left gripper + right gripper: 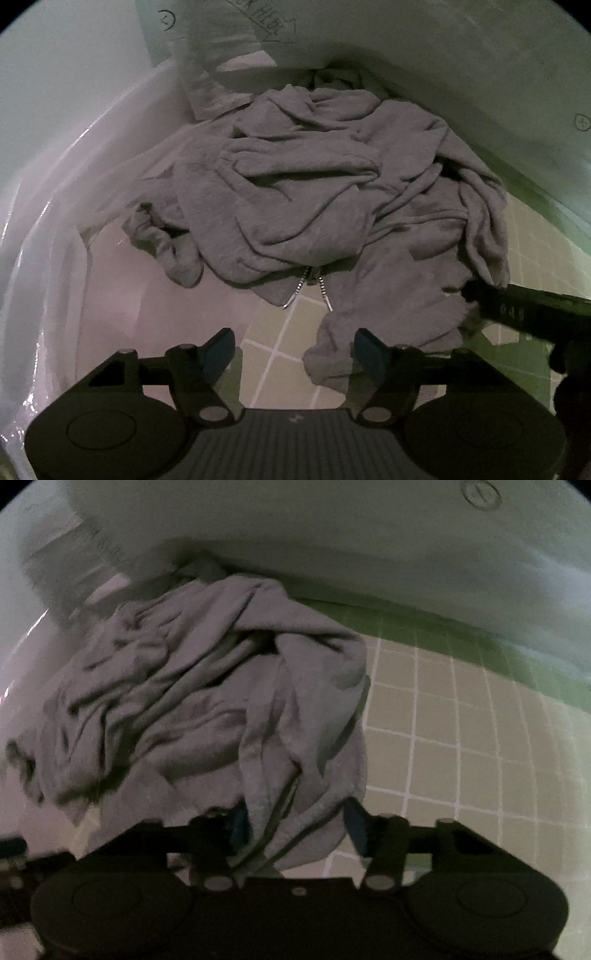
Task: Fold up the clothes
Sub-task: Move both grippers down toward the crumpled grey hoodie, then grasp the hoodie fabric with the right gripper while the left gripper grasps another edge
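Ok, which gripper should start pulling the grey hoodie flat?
Right. The right gripper already has hoodie fabric between its open jaws; the left gripper is open over bare tiles.

Wall markings (258, 22) blurred and unreadable, right claw (295, 830) fingers partly hidden by cloth (207, 686)

The crumpled hoodie (314, 192) is grey, with a shiny silver zipper (308, 288). The mat (284, 343) under it has tan squares with white lines. The gripper pads (369, 354) are blue on black arms.
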A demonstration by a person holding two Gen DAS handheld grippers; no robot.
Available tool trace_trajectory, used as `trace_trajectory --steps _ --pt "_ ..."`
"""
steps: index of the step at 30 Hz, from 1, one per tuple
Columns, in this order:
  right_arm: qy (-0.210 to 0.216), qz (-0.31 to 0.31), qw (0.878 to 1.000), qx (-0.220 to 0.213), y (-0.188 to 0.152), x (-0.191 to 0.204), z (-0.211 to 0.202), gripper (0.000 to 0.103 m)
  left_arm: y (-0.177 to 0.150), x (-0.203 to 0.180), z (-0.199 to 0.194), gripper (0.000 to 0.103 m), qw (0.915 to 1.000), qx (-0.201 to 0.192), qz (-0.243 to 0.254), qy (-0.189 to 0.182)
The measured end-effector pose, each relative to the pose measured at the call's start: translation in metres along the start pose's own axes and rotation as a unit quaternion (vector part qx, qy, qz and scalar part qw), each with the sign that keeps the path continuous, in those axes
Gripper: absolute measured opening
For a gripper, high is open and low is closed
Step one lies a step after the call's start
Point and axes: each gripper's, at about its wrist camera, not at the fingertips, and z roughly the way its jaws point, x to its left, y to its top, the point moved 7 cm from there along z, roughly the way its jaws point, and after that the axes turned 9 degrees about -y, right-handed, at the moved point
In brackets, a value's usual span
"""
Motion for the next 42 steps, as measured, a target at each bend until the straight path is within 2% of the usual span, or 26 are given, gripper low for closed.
trace_trajectory --steps 3,6,12,18,22,27,31,36,39,42 --pt "-0.007 -0.025 1.0 -0.008 -0.008 -0.007 -0.009 0.018 -0.002 -0.005 -0.013 0.072 0.9999 -0.009 0.004 0.002" --pt "-0.034 -0.026 0.999 -0.023 -0.022 -0.029 -0.021 0.015 -0.006 -0.015 -0.032 0.073 0.9996 -0.026 0.008 0.009" --pt "-0.073 0.03 0.996 -0.037 -0.064 -0.105 -0.054 0.014 -0.038 -0.042 -0.071 0.073 0.999 -0.044 0.009 0.005" --pt "-0.112 0.096 0.988 -0.045 -0.127 -0.187 -0.099 0.014 -0.086 -0.079 -0.093 0.073 0.9986 -0.038 0.035 -0.006" --pt "-0.141 0.117 0.982 -0.046 -0.168 -0.236 -0.122 0.014 -0.118 -0.113 -0.108 0.073 0.9978 -0.042 0.048 -0.017" --pt "-0.173 0.144 0.974 -0.041 -0.203 -0.317 -0.15 0.014 -0.152 -0.156 -0.119 0.073 0.9987 -0.032 0.034 -0.021" --pt "-0.202 0.161 0.965 -0.05 -0.219 -0.387 -0.174 0.014 -0.168 -0.196 -0.116 0.073 0.9987 -0.031 0.028 -0.028" --pt "-0.213 0.176 0.96 -0.053 -0.251 -0.458 -0.195 0.014 -0.182 -0.25 -0.103 0.073 0.9975 -0.034 0.046 -0.041" --pt "-0.206 0.187 0.959 -0.051 -0.267 -0.482 -0.194 0.014 -0.184 -0.277 -0.089 0.073 0.9966 -0.032 0.062 -0.043" --pt "-0.199 0.19 0.96 -0.047 -0.271 -0.505 -0.183 0.015 -0.172 -0.293 -0.073 0.073 0.9967 -0.035 0.059 -0.044"
